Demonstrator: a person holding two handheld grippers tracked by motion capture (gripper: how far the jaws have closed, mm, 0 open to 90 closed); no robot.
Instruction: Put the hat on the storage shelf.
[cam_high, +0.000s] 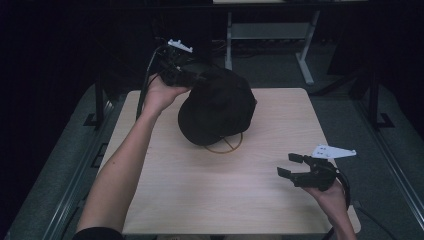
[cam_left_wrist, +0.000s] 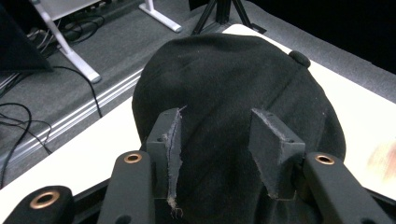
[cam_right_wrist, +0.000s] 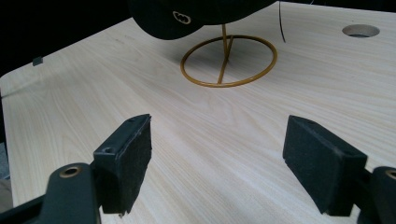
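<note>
The pale wooden table (cam_high: 210, 200) stands in a dark room. Near the front edge, the right gripper (cam_high: 290, 165) hovers with its jaws wide apart and empty, well apart from the work. Farther back, the black cap (cam_high: 217, 107) sits on a gold wire stand (cam_right_wrist: 229, 58). The left gripper (cam_high: 192, 77) is much nearer: its jaws stand apart around the cap's back, and I cannot tell if the pads press on the cloth.

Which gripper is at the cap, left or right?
The left gripper: its jaws straddle the black cap on the gold wire stand. The right gripper hangs open over bare table, apart from it.
</note>
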